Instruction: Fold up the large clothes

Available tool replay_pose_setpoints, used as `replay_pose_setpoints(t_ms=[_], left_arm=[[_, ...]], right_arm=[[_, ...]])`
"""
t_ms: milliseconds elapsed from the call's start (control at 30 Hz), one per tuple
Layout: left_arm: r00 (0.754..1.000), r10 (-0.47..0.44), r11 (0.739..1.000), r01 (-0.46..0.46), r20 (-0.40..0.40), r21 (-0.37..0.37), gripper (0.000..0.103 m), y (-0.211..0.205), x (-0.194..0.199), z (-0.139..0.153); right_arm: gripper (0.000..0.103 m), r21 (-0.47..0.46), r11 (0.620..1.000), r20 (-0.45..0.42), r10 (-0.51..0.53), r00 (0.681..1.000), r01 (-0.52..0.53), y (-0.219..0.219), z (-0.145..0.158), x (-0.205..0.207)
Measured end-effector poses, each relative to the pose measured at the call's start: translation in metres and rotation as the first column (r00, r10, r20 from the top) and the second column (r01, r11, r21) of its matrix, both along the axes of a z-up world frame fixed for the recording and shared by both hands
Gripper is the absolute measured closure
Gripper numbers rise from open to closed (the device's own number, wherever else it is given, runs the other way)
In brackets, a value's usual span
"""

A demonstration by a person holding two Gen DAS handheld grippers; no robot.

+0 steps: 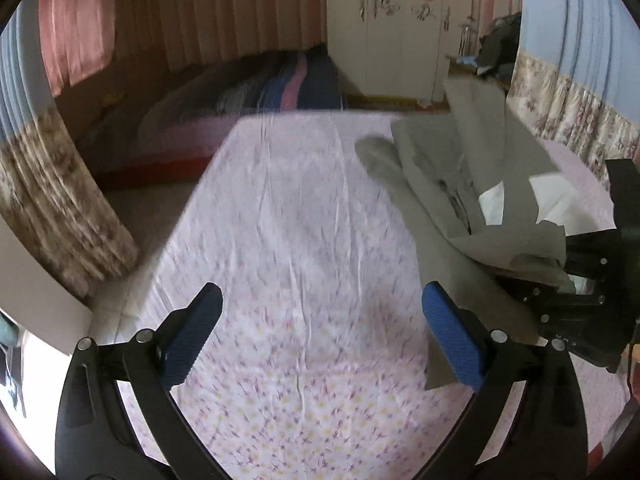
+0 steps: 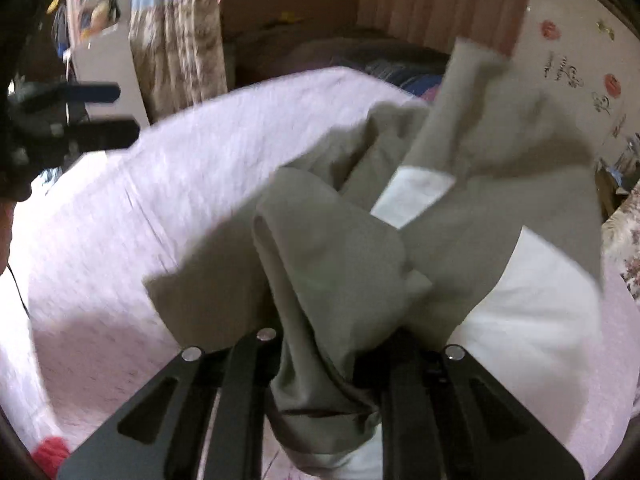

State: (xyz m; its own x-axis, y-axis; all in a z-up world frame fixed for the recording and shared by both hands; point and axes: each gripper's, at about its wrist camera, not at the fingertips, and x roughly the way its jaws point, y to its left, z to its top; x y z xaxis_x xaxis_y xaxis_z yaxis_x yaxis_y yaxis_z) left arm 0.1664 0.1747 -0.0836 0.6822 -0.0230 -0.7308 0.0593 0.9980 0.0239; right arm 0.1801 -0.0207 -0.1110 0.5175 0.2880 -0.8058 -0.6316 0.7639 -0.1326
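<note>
left gripper (image 1: 322, 336): jaws apart, empty, over bed (image 1: 288, 208) | right gripper (image 2: 320, 364): jaws clamped on garment (image 2: 332, 248), bunched and lifted off bed at right | risk: one-point hold (blurred, swinging) may twist cloth, tangling fold

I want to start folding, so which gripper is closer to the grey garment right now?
Right. The right gripper is clamped on the grey garment; the left gripper hangs open over the bedsheet beside it, not touching.
</note>
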Motion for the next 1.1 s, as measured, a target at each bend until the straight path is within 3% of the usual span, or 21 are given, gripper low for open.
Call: replay_pose_setpoints(t_ms=[100, 167, 233, 267, 467, 600, 700, 767, 867, 1000, 1100], left_arm=[[0.999, 0.002, 1.0, -0.002, -0.041, 0.004, 0.004, -0.001, 0.005, -0.02], [0.999, -0.002, 1.0, 0.001, -0.035, -0.015, 0.004, -0.006, 0.004, -0.02], [1.0, -0.007, 0.999, 0.006, -0.023, -0.036, 0.004, -0.003, 0.004, -0.015], [1.0, -0.01, 0.999, 0.009, -0.02, -0.042, 0.003, 0.0, 0.006, -0.013], [0.999, -0.034, 0.998, 0.034, 0.002, -0.049, 0.003, -0.012, -0.002, 0.005], [0.997, -0.07, 0.995, 0.072, 0.036, -0.068, 0.003, -0.023, -0.01, 0.023], [0.991, -0.119, 0.986, 0.125, 0.057, -0.113, 0.003, -0.037, -0.011, 0.036], [0.986, -0.151, 0.978, 0.159, 0.064, -0.133, 0.003, -0.05, -0.009, 0.041], [0.976, -0.206, 0.967, 0.213, 0.068, -0.136, 0.003, -0.076, -0.006, 0.046], [0.956, -0.289, 0.948, 0.293, 0.049, -0.128, 0.003, -0.116, 0.006, 0.043], [0.94, -0.34, 0.936, 0.337, -0.017, -0.102, 0.007, -0.14, 0.024, 0.02]], right_arm=[[0.082, 0.03, 1.0, 0.01, 0.002, 1.0, -0.002, -0.01, 0.011, -0.003], [0.069, 0.031, 1.0, 0.019, 0.005, 1.0, -0.006, -0.013, 0.019, -0.008], [0.039, 0.067, 0.997, 0.033, 0.023, 0.999, -0.025, -0.018, 0.037, -0.021], [0.035, 0.086, 0.996, 0.048, 0.026, 0.999, -0.03, -0.023, 0.048, -0.03], [0.029, 0.204, 0.978, 0.126, 0.024, 0.992, -0.05, -0.07, 0.109, -0.076], [0.023, 0.294, 0.952, 0.176, -0.14, 0.975, 0.083, -0.127, 0.129, -0.071], [0.022, 0.414, 0.866, 0.093, -0.345, 0.934, 0.279, -0.183, 0.114, -0.04], [0.022, 0.436, 0.82, -0.015, -0.404, 0.914, 0.37, -0.201, 0.093, -0.018], [0.022, 0.467, 0.766, -0.108, -0.445, 0.889, 0.441, -0.224, 0.061, -0.007], [0.022, 0.505, 0.743, -0.178, -0.407, 0.896, 0.438, -0.233, 0.038, 0.001], [0.023, 0.484, 0.766, -0.197, -0.376, 0.906, 0.423, -0.222, 0.024, 0.003]])
